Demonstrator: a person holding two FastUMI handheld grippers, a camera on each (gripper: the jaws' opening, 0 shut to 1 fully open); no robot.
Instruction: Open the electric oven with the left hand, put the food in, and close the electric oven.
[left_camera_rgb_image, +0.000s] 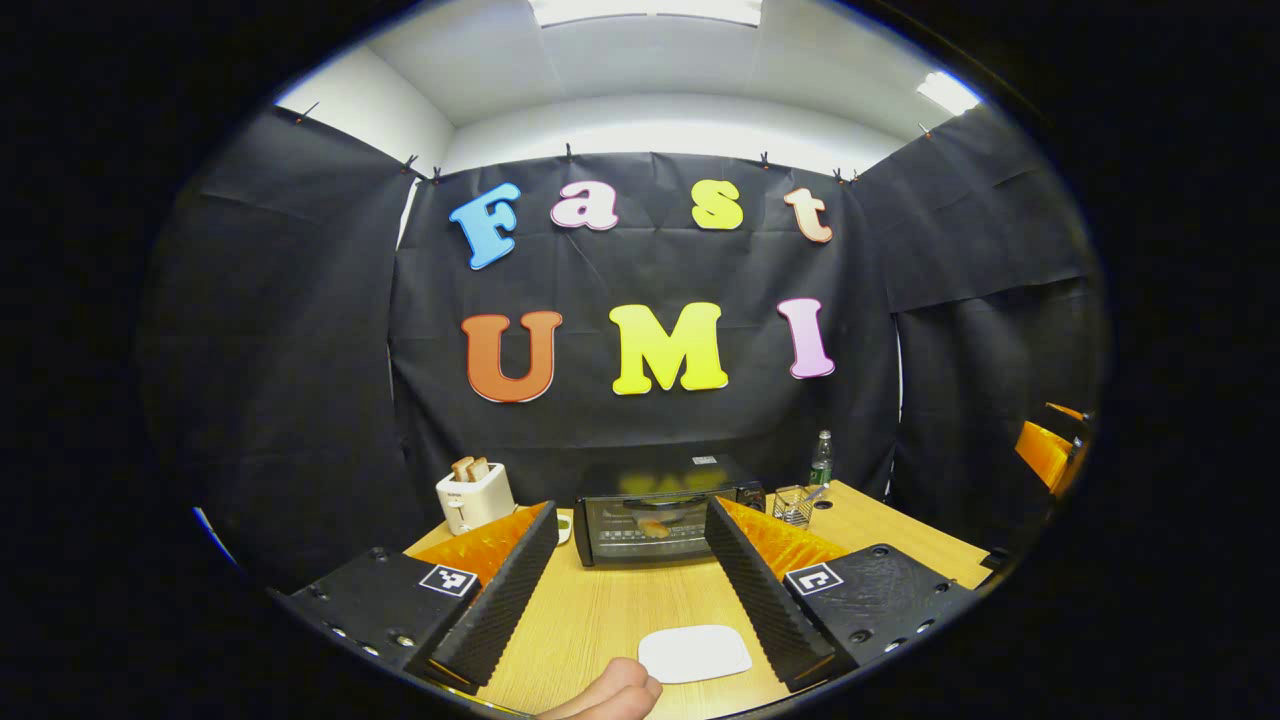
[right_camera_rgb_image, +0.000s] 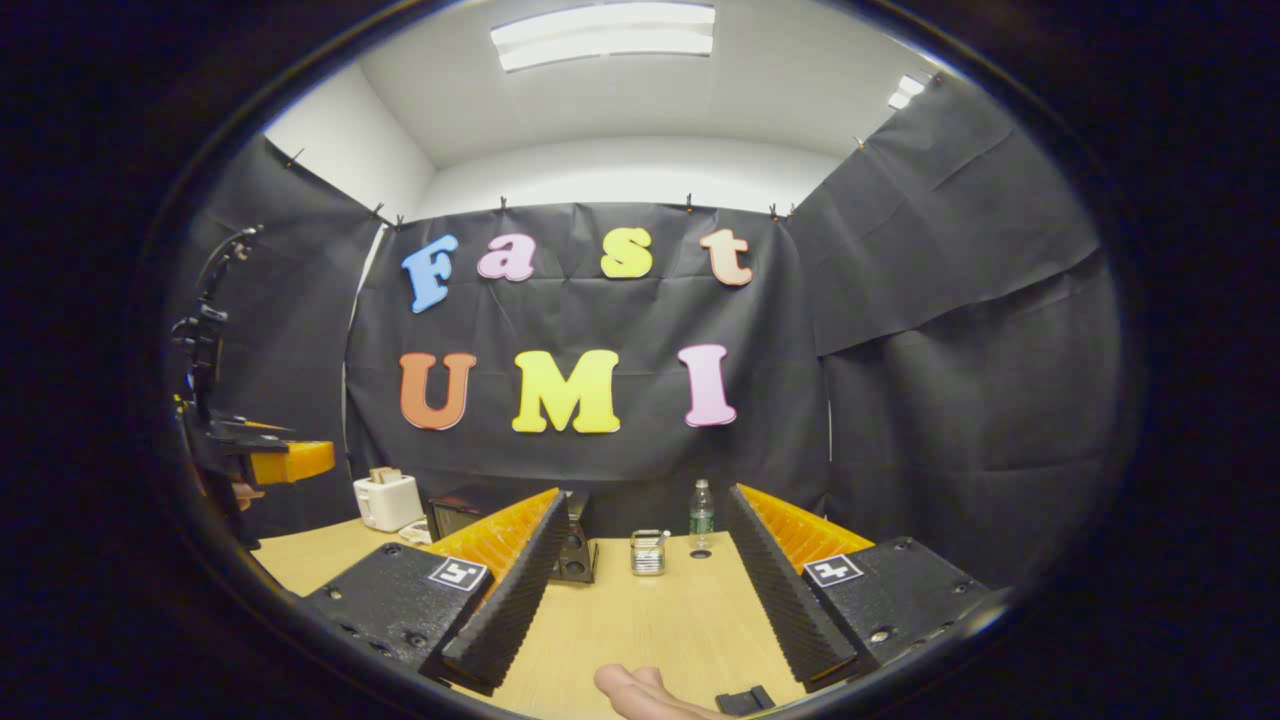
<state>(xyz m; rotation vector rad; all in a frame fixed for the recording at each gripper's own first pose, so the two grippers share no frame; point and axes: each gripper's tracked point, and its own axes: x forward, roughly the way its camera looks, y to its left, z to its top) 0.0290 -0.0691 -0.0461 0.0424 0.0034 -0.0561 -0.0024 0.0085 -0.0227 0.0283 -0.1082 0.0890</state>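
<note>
Fingertips of a hand (left_camera_rgb_image: 605, 695) at bottom edge of left gripper view, just beside a white plate (left_camera_rgb_image: 694, 653) lying flat on the wooden table (left_camera_rgb_image: 620, 610). Left gripper (left_camera_rgb_image: 634, 600) held above the table, fingers spread wide, nothing between them. Straight ahead between the fingers: black oven (left_camera_rgb_image: 660, 515) at the table's far side, door shut, a piece of food (left_camera_rgb_image: 654, 527) seen through the glass on the rack inside. Left of the oven, a white toaster (left_camera_rgb_image: 474, 496) with two bread slices standing up in it. Right of the oven, a wire holder (left_camera_rgb_image: 792, 505) and a green bottle (left_camera_rgb_image: 821, 460), near each other. Right gripper view: right gripper (right_camera_rgb_image: 640, 610) likewise spread wide and empty over bare tabletop, fingers of a hand (right_camera_rgb_image: 640, 690) at the bottom edge. Beyond it, wire holder and bottle roughly centred; oven partly hidden behind the gripper's left finger. Left gripper also seen at far left edge, raised well above the table.
</note>
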